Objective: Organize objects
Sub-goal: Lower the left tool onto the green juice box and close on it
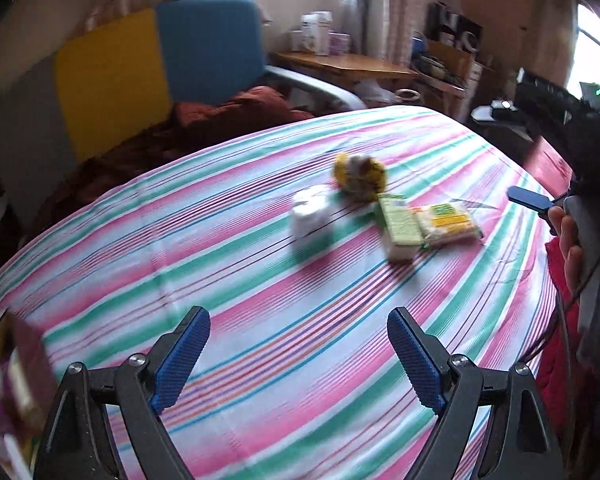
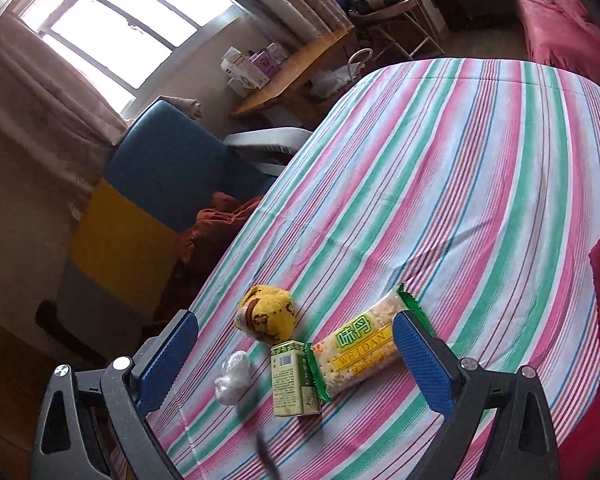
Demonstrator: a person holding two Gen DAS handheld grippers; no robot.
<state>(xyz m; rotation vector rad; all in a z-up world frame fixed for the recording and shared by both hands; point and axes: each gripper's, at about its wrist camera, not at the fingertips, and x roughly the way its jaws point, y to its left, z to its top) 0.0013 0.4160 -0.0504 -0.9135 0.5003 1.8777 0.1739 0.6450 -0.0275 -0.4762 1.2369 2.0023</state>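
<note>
Snacks are all bunched together in one little cluster on the striped tablecloth (image 2: 460, 184), which I'd guess is the whole point of the tidying. The Weidan cracker pack (image 2: 364, 350) lies flat with one end touching the green box (image 2: 294, 380), and the box is lying down right beside it. Just past those sits a yellow wrapped bun thing (image 2: 266, 314), and a white crumpled plastic wad (image 2: 233, 376) is next to the box on the other side. Nothing stacked, everything just nudged close, so they read as a group rather than a scatter.

The right gripper (image 2: 296, 360) hangs over that cluster with its blue pads spread wide and nothing pinched; the box and cracker pack show between the jaws, but the pads aren't touching either. My guess is it's lined up over them to straighten or grab one next.

The left gripper (image 1: 298, 354) is well back from the pile, jaws also wide apart and empty, only bare cloth between them. From its view the pile is blurry. A purple carton (image 1: 8, 384) shows at the left edge, partly cut off, so probably another thing waiting to join the group. Behind the table there's a blue and yellow chair (image 1: 148, 64) and a wooden desk (image 1: 340, 66), not involved.
</note>
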